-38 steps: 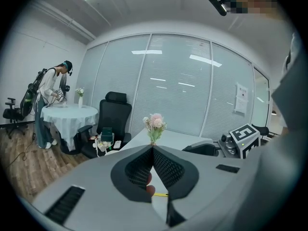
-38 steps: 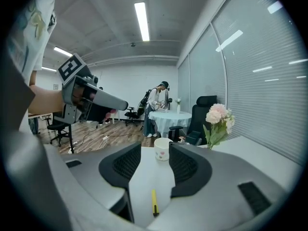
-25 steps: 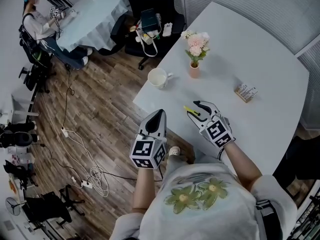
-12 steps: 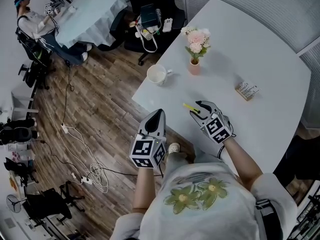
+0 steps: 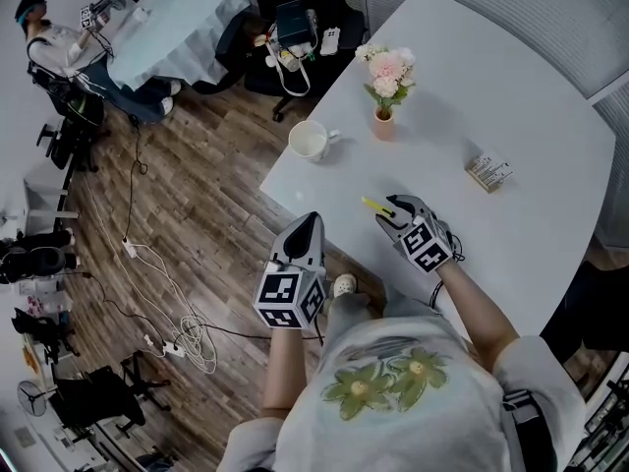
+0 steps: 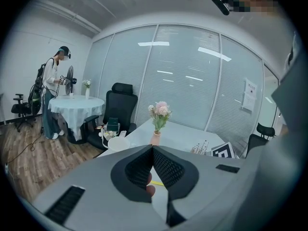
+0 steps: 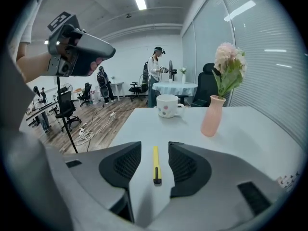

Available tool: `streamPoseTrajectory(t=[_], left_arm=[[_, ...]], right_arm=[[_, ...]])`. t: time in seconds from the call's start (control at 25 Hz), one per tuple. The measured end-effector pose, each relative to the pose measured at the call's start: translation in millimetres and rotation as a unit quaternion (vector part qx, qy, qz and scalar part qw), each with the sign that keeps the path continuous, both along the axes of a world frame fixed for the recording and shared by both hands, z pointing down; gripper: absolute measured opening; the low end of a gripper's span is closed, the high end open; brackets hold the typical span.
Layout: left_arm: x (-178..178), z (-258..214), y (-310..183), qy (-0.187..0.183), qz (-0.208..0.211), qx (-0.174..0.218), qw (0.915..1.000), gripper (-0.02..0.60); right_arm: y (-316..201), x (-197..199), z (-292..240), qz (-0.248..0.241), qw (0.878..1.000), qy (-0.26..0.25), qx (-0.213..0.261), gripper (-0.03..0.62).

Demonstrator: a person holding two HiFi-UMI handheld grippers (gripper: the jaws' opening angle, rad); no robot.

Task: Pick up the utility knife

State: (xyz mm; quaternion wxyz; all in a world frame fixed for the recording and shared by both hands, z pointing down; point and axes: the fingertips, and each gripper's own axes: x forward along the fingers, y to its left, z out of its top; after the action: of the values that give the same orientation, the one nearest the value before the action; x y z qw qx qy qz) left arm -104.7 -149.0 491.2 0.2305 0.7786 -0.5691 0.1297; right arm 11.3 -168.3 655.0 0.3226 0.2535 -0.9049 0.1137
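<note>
The utility knife [image 7: 156, 166], a slim yellow bar with a black near end, is lying flat on the white tabletop [image 7: 250, 129] between the spread-apart right tongs [image 5: 385, 211], touching neither jaw. The left tongs [image 6: 152, 150] are hovering pinched together beyond the tabletop's edge.

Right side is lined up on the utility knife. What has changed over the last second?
The right tongs crept slightly forward over the utility knife, which now lies between their open jaws, not yet gripped. Nothing was taken hold of or let go. The knife lies flat on the table as before. The left tongs stay shut, off the table edge. The mug and flower vase are unmoved.
</note>
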Motion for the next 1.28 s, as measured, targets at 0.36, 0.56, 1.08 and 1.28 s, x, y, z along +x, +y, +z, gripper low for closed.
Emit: streamPoseTrajectory(t=[0.36,0.56,1.08,1.28], left_arm=[[3,3,1,-0.002,0.001,-0.007,1.0,0.002],[1,3,2,-0.005,0.001,-0.009,0.9999,0.002],[2,6,2,-0.004,0.002,-0.013,0.9999,0.002],[-1,9,2,-0.004,-0.002,-0.015,0.9999,0.002]], right_arm=[[4,5,38,-0.011,0.999,0.042,-0.023,0.178],[5,6,53,-0.012,0.998,0.057,-0.035,0.172],[2,3,72,-0.021,0.995,0.096,-0.032,0.14],[3,4,79,-0.024,0.992,0.118,-0.021,0.114]])
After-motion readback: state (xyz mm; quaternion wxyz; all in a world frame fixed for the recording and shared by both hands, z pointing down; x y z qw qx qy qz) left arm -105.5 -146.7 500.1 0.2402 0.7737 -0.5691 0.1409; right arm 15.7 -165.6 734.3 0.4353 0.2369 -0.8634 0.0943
